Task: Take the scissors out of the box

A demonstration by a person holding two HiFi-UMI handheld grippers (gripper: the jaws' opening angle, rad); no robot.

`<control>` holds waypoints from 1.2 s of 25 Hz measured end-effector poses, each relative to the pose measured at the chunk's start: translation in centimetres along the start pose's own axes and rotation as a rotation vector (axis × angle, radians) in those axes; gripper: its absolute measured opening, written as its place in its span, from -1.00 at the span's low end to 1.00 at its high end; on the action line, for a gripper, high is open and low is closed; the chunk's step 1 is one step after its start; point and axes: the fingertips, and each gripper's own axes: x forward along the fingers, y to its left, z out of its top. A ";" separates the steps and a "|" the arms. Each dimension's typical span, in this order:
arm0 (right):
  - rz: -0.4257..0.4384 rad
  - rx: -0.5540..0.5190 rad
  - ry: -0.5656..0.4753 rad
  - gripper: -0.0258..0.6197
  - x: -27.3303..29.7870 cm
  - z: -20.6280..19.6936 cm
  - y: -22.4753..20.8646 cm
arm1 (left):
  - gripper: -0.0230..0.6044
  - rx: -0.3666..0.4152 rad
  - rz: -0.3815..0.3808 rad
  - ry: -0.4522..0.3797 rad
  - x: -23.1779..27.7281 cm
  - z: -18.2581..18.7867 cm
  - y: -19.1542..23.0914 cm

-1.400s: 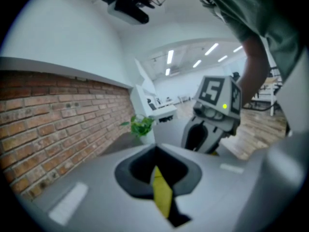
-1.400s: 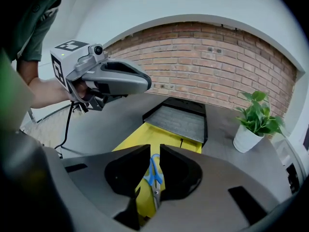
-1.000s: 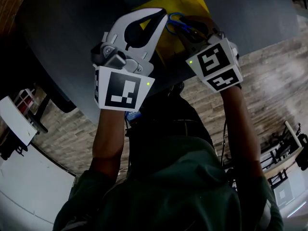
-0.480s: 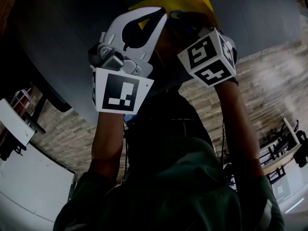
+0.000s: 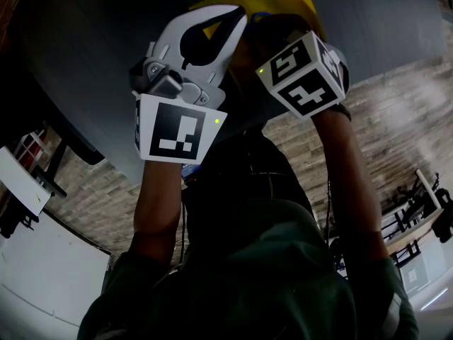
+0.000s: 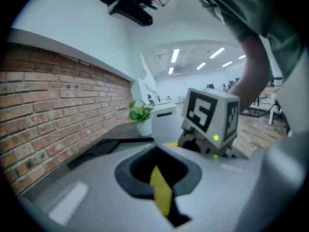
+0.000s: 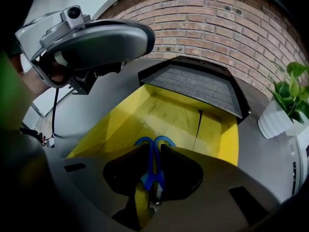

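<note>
A person stands at a grey counter (image 7: 263, 151) with a gripper in each hand, both reaching toward an open yellow box (image 7: 120, 120).

The right gripper (image 7: 154, 152) is closed on a pair of blue-handled scissors (image 7: 150, 166). The handles are pinched between its dark inner pads, and the two finger loops stick out just past the jaw tips. In the right gripper view the scissors sit over the box's open inside, with the yellow floor behind them. It is not possible to tell whether they touch that floor.

The left gripper (image 6: 156, 153) is beside the right one, near the box's edge. Its jaws are drawn together and the tips meet. A thin strip of the yellow box shows in the slit between them. It is unclear whether they pinch it or it only shows through.

In the head view the right gripper's marker cube (image 5: 304, 73) hides its jaws. The person's bare forearm (image 5: 159, 211) runs up to the left gripper.

A dark grey textured panel (image 7: 193, 83) sits against the far end of the box. A potted plant (image 7: 280, 117) in a white pot stands on the counter to the right, apart from the box. A brick wall (image 7: 217, 23) runs behind.
</note>
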 end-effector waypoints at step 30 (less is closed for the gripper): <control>-0.164 -0.005 -0.198 -0.71 -9.0 3.2 1.7 | -0.93 0.083 0.066 -0.041 -5.4 5.3 -0.3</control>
